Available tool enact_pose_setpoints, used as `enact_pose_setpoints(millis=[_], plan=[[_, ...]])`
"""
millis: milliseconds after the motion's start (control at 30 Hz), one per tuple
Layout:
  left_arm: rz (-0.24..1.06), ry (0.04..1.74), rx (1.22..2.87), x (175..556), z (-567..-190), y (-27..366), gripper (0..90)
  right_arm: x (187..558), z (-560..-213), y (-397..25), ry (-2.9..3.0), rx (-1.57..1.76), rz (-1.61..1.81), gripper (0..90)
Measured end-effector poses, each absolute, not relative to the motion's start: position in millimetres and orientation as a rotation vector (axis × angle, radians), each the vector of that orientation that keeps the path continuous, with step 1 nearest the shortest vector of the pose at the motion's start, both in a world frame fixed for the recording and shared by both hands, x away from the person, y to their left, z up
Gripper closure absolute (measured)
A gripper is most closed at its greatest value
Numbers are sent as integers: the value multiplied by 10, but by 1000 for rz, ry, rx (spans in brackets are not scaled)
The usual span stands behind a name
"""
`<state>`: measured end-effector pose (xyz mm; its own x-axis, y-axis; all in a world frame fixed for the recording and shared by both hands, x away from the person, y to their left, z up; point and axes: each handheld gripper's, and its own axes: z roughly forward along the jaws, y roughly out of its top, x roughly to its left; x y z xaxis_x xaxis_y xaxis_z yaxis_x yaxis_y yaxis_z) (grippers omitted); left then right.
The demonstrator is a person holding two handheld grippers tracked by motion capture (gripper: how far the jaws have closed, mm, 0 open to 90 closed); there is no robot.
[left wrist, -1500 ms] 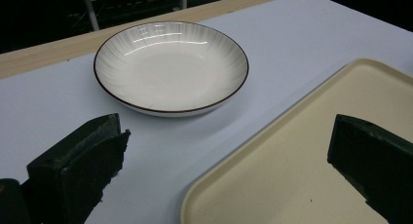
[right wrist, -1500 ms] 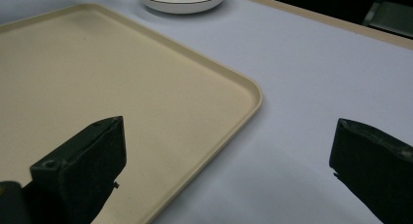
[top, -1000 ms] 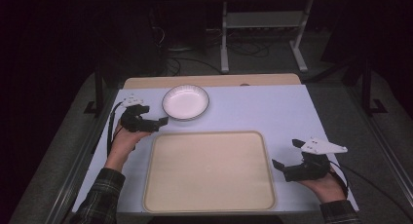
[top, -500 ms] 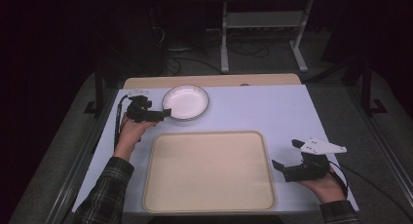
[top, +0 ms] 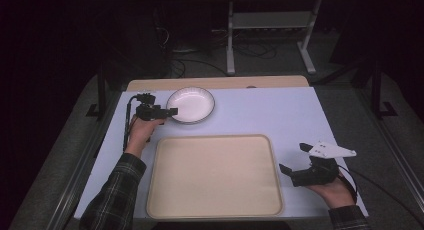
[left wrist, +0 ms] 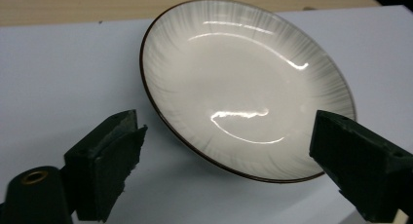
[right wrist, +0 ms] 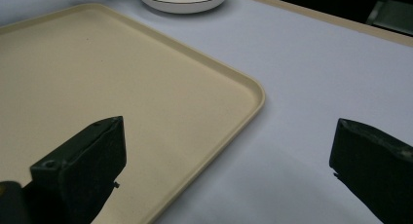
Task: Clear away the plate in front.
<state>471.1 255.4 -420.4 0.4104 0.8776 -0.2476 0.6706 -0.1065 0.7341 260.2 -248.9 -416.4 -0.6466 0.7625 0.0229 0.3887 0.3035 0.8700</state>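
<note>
Your left gripper point(left wrist: 224, 151) has its jaws spread wide just beside the round, shiny white plate point(top: 190, 104) with a thin dark rim and faint lines you see up close, at the table's far side, while your right gripper point(top: 298, 162), spread too, waits by the smooth tan tray point(top: 215, 177).

High view: overhead, looking forward and down.
Left gripper view: close on shallow white ceramic dish point(left wrist: 248, 87).
Right gripper view: low, sharing the dish with both.
</note>
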Motion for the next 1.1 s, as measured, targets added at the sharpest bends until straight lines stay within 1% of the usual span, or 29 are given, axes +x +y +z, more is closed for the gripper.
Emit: enact_pose_setpoints(millis=[100, 167, 300, 433, 533, 733, 833, 867, 1100], plan=[[304, 1368, 1834, 4747, -4219, 2549, 156, 2601, -4166, -2483, 2185, 1027, 1287, 0], [285, 1413, 1836, 4789, -4237, 2549, 196, 2598, -4164, -2487, 2185, 1025, 1289, 0], [265, 1445, 1817, 4816, -4269, 2553, 269, 2600, -4164, -2493, 2182, 1028, 1295, 0], [192, 1515, 1776, 4854, -4342, 2568, 350, 2601, -4163, -2499, 2181, 1033, 1299, 0], [164, 1534, 1757, 4870, -4371, 2564, 374, 2602, -4163, -2502, 2183, 1035, 1299, 0], [105, 1584, 1719, 4886, -4404, 2586, 469, 2603, -4165, -2500, 2183, 1034, 1300, 0], [88, 1599, 1705, 4892, -4412, 2588, 494, 2603, -4166, -2499, 2184, 1032, 1298, 0], [60, 1614, 1683, 4898, -4422, 2592, 504, 2603, -4166, -2499, 2183, 1032, 1299, 0], [18, 1637, 1680, 4907, -4460, 2573, 606, 2603, -4167, -2500, 2183, 1034, 1298, 0]])
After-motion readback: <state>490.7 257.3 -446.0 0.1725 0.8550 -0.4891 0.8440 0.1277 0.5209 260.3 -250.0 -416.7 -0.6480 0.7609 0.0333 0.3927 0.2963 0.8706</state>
